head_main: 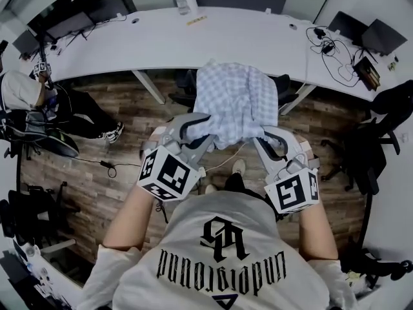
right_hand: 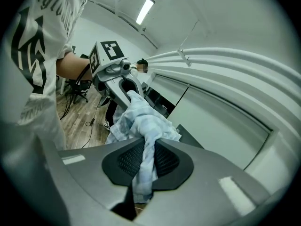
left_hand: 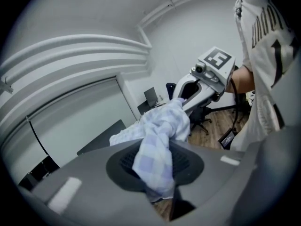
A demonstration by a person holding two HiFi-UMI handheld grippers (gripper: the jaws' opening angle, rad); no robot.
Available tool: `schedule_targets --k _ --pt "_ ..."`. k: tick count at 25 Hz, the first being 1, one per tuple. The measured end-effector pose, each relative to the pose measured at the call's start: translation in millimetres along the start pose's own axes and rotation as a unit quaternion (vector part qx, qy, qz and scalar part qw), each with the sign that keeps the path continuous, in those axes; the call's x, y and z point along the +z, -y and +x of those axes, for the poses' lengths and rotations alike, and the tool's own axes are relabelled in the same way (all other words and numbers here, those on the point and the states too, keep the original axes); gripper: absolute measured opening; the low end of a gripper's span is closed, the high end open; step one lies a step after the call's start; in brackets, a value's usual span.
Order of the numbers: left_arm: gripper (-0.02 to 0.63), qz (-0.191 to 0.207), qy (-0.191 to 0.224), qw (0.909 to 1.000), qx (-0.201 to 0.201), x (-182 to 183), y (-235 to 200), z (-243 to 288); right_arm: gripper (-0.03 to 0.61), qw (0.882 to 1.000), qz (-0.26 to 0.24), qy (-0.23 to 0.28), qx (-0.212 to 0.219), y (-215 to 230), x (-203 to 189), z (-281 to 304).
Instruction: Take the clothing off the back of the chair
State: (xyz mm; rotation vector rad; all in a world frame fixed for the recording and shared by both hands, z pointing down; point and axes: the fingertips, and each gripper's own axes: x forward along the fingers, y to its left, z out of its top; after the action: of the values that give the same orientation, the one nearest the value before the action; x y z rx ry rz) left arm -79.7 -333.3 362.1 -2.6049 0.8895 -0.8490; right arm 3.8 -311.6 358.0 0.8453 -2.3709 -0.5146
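A pale blue checked shirt [head_main: 235, 102] hangs bunched between my two grippers, in front of the white desk. My left gripper [head_main: 205, 136] is shut on its near left edge, and my right gripper [head_main: 261, 136] is shut on its near right edge. The left gripper view has the cloth [left_hand: 157, 149] pinched between the dark pads, with the right gripper [left_hand: 207, 79] beyond. From the right gripper view a twisted fold [right_hand: 143, 159] is clamped the same way. Black chair parts [head_main: 182, 90] stick out beside the shirt. The shirt hides the chair's back.
A long white desk [head_main: 161, 44] curves across the far side, with a bottle [head_main: 182, 2] and cables [head_main: 335, 57] on it. A person [head_main: 26, 92] sits at the left. Black office chairs [head_main: 364, 154] stand at the right. The floor is wooden [head_main: 97, 179].
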Motion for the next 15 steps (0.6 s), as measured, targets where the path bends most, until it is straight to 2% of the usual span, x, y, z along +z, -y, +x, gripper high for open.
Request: schedule_targets --k 8,15 --pt "0.137 -0.008 0.020 0.9994 -0.027 -4 30 -27 0.043 1.000 0.006 -0.017 -0.014 -36 12 -22" --pt "0.137 -0.014 0.030 0.9985 -0.044 10 59 -37 0.043 1.000 0.013 -0.012 -0.018 -52 15 -53"
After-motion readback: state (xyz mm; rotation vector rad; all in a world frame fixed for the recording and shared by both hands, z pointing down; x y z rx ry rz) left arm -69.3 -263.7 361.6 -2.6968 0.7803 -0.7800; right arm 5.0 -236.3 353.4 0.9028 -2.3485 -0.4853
